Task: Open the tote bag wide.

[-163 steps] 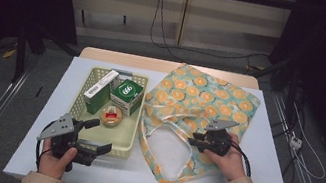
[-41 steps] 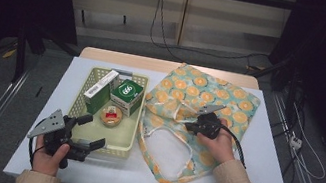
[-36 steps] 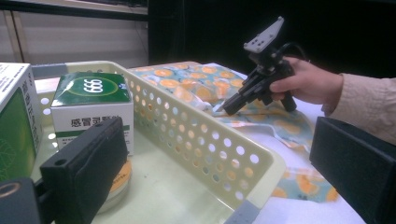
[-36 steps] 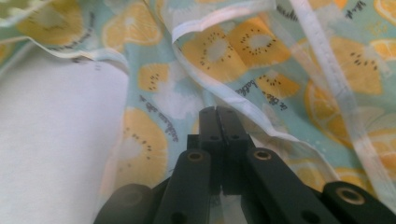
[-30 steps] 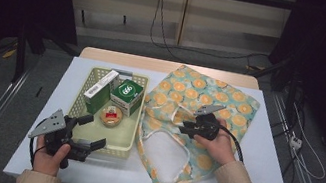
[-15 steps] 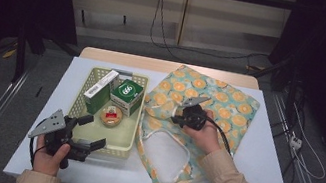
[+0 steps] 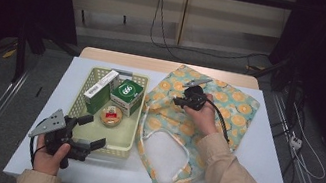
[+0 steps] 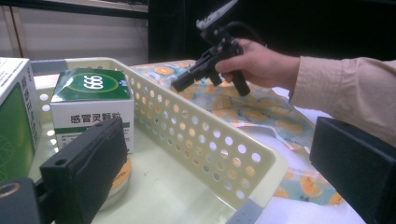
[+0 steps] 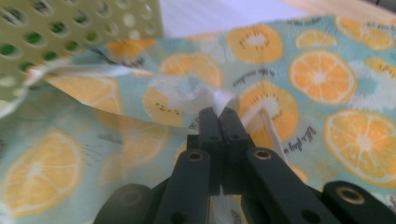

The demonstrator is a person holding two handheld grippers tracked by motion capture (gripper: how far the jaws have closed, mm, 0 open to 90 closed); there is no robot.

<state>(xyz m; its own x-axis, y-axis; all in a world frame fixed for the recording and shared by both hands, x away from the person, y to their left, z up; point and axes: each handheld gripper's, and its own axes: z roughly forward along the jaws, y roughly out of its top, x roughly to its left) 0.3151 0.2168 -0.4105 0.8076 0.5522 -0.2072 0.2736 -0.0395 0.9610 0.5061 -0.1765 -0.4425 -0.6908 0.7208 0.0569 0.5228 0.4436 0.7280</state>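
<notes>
A cloth tote bag printed with orange slices lies on the right half of the white table. My right gripper is shut on a fold of the bag's fabric near its left edge, lifted a little above the table; it shows farther off as the right gripper. A pale green perforated basket stands to the left. My left gripper is open at the basket's near right corner, and the basket wall runs between its jaws without touching them.
In the basket stand a green-topped "666" box and a long white and green box, with a small round tin in front of them. The bag's white lining shows near the front edge.
My right gripper has moved away from the person and leftward, dragging the bag's fabric with it toward the basket. The left gripper has stayed put.
</notes>
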